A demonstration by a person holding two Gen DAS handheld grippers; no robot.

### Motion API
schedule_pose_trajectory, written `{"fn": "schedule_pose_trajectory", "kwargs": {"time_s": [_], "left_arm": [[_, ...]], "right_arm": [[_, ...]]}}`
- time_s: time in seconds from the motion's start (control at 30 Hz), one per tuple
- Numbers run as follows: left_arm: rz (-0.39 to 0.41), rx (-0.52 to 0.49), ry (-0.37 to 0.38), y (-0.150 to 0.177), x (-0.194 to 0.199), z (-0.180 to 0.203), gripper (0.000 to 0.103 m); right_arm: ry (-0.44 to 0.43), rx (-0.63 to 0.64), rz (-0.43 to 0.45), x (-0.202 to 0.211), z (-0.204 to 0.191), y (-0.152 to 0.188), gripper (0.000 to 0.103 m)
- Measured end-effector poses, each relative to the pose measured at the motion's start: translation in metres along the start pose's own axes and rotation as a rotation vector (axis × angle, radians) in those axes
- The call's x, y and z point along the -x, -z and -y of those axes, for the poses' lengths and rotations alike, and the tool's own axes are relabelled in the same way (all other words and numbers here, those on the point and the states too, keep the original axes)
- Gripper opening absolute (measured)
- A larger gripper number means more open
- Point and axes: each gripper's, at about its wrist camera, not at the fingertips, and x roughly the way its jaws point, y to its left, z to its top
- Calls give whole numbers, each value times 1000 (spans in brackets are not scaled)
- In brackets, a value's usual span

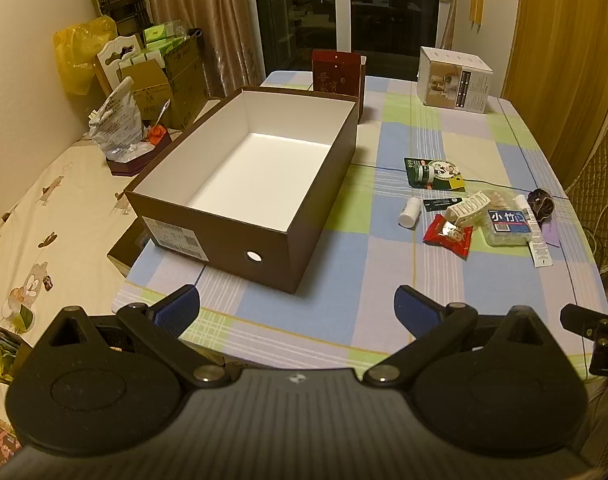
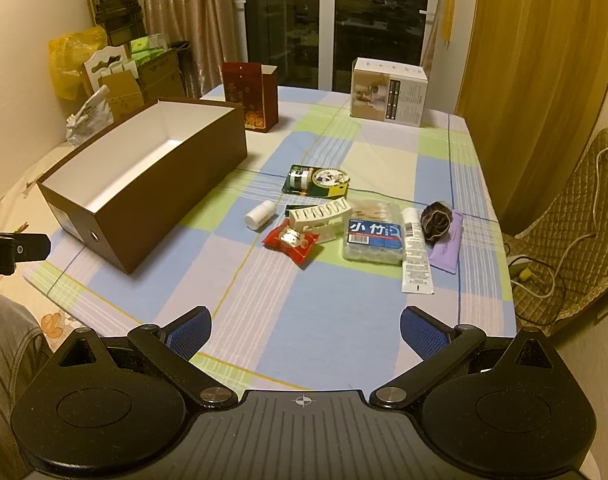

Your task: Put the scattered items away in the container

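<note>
A brown cardboard box (image 1: 295, 236) (image 2: 151, 220) with a white, empty inside stands open on the left of the checked tablecloth. To its right lie scattered items: a green blister card (image 2: 318, 180), a small white bottle (image 2: 259, 215), a red snack packet (image 2: 291, 242), a cream hair claw (image 2: 322, 216), a blue-labelled cotton swab pack (image 2: 374, 240), a white tube (image 2: 414, 248), a dark scrunchie (image 2: 436, 220) and a purple sachet (image 2: 450, 248). My left gripper (image 1: 295, 312) hangs open over the table's near edge, in front of the box. My right gripper (image 2: 306, 330) is open too, short of the items.
A dark red gift box (image 2: 249, 96) and a white product carton (image 2: 388, 92) stand at the table's far end. Bags and cartons (image 1: 151, 92) crowd the left beside a cloth-covered surface. A padded chair (image 2: 564, 240) with cables sits on the right.
</note>
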Motion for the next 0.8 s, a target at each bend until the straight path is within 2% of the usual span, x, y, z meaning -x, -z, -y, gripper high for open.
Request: {"fn": "schedule_pose_trajectory", "kwargs": {"time_s": [0.8], "left_arm": [[-10, -3, -4, 4, -3, 2, 102]], "right_arm": [[-9, 19, -3, 0, -3, 4, 103]]}}
